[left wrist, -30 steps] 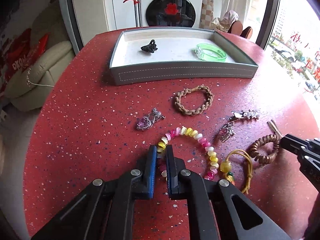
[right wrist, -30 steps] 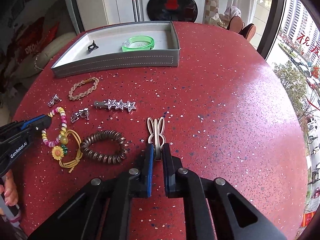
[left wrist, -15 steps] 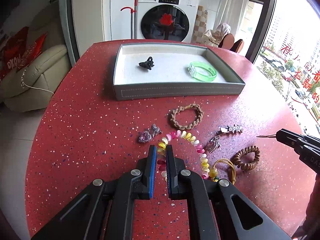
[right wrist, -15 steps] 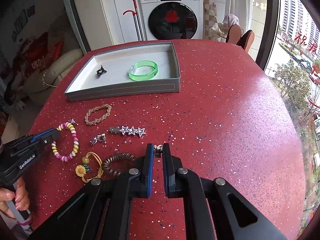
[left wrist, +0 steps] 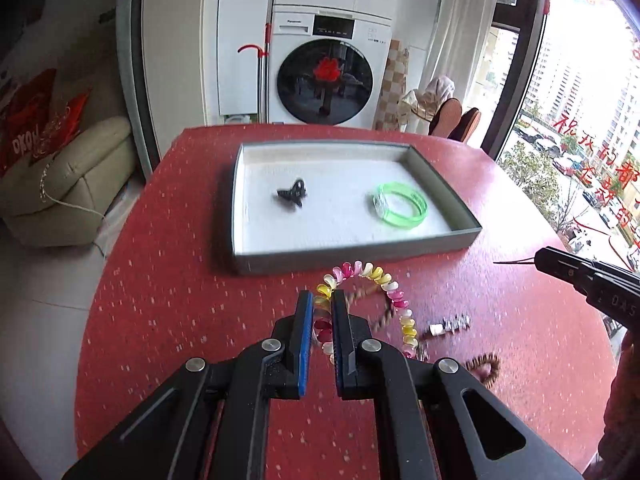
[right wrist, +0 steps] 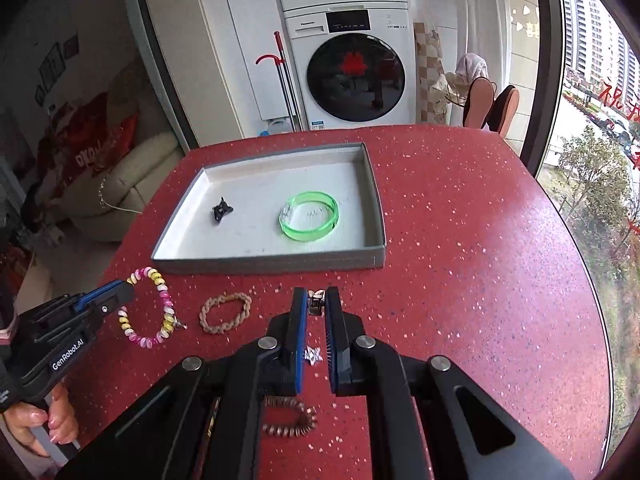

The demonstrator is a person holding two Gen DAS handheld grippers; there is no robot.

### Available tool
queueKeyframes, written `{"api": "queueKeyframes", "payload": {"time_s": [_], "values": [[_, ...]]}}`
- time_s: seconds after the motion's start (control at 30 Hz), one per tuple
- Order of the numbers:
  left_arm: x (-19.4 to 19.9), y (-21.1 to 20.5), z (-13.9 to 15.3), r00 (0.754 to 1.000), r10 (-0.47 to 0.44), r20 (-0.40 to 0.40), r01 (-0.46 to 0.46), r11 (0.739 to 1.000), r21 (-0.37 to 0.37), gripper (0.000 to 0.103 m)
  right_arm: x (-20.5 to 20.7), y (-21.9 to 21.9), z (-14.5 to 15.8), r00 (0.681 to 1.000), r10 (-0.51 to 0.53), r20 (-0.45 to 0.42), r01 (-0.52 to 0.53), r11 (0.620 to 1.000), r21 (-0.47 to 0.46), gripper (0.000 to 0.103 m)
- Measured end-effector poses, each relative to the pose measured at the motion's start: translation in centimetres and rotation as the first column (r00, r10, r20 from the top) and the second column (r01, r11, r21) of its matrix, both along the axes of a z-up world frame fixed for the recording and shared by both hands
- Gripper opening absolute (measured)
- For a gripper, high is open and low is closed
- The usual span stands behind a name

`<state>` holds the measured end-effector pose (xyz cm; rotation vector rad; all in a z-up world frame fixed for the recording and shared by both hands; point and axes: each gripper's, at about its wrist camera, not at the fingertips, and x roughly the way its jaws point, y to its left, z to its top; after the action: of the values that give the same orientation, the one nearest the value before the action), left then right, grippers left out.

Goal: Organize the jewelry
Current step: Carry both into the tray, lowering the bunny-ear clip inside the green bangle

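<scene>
The left tongs are clamped on a pink-and-yellow beaded bracelet, raised above the red speckled worktop. The right tongs are clamped on a small metal clip, mostly hidden. At 12 o'clock a grey tray holds a green bangle and a black clip. A washing machine is seen beyond. Items on the worktop are blurred.

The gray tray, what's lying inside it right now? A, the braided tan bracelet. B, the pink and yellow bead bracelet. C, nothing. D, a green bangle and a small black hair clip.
D: the gray tray holds only the green bangle and the small black hair clip.
</scene>
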<state>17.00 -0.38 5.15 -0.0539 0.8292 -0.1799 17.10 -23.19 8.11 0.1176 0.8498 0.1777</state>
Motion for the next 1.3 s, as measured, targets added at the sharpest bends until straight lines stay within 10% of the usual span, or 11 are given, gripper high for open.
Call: {"api": "queueKeyframes", "payload": {"time_s": [0.63, 1.3], "values": [[13.7, -0.6, -0.9, 0.999, 0.017, -0.039, -0.015, 0.999, 0.043, 0.027, 13.6, 2.4, -2.8, 0.999, -0.004, -0.054, 0.005, 1.0, 0.019, 0.009], [16.2, -3.2, -7.1, 0.99, -0.002, -0.142, 0.029, 0.981, 0.191, 0.027, 16.1, 2.8, -9.5, 0.986, -0.01, -0.168, 0.005, 1.0, -0.027, 0.009]]}}
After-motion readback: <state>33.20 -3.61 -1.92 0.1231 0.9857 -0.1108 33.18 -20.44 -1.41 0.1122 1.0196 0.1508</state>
